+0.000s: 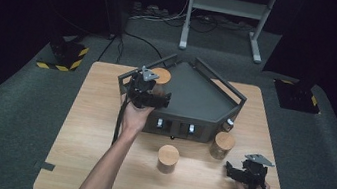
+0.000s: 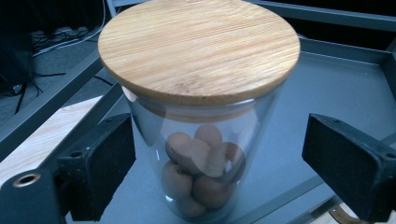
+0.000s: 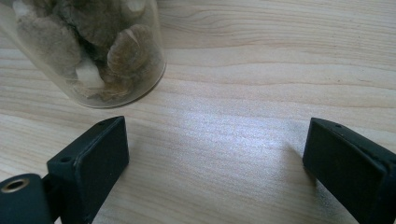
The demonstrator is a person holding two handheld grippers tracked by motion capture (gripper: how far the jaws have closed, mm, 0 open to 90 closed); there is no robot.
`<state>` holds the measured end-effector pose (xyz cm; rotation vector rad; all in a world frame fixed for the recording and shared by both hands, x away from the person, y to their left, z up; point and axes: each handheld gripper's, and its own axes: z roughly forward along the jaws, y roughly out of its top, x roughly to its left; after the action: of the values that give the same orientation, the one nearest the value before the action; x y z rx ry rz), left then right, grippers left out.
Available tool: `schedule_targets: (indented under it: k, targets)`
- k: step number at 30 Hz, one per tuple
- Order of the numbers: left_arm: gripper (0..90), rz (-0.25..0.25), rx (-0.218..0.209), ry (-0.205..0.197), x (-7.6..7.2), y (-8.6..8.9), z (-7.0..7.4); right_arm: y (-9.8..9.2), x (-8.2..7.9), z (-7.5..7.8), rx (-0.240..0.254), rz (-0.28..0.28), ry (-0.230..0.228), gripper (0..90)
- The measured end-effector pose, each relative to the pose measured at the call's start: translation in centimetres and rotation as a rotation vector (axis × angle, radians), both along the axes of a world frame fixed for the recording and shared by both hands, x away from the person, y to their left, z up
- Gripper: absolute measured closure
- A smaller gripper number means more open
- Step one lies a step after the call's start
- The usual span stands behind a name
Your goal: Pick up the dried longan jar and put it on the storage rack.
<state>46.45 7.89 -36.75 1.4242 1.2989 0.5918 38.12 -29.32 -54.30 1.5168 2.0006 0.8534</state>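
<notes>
The glass jar [image 2: 201, 140] with the bamboo lid [image 2: 198, 46] stands upright between the fingers [image 2: 100, 168] of the left gripper [image 1: 149, 94], on the grey deck of the angular rack [image 1: 196, 101], near its back left corner. Both pads stand off the glass, with a gap on each side, so the jar rests on its own base; it looks set down there for storage, with the fingers parted wide enough to draw away without tipping it. Brown rounded pieces fill its lower half, which keeps its weight low and steady.

Out from there, two more lidded jars wait on the wooden surface [image 1: 95, 164] in front of the rack: one [image 1: 168, 158] near the middle, one [image 1: 222, 145] by the rack's front right corner. The right gripper [image 1: 245, 174] rests low over the surface at the near right, its fingers [image 3: 93, 154] wide with nothing between them. Just beyond its left finger stands a jar [image 3: 93, 46] of pale dried pieces, probably the next to go onto the rack.
</notes>
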Motion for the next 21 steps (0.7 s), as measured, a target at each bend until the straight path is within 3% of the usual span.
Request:
schedule_targets:
  k: [21]
  targets:
    - [9.5, -0.026, -0.005, 0.005, -2.1, 0.3, 0.6, 0.0, 0.0, 0.0, 0.0, 0.0, 0.0, 6.2]
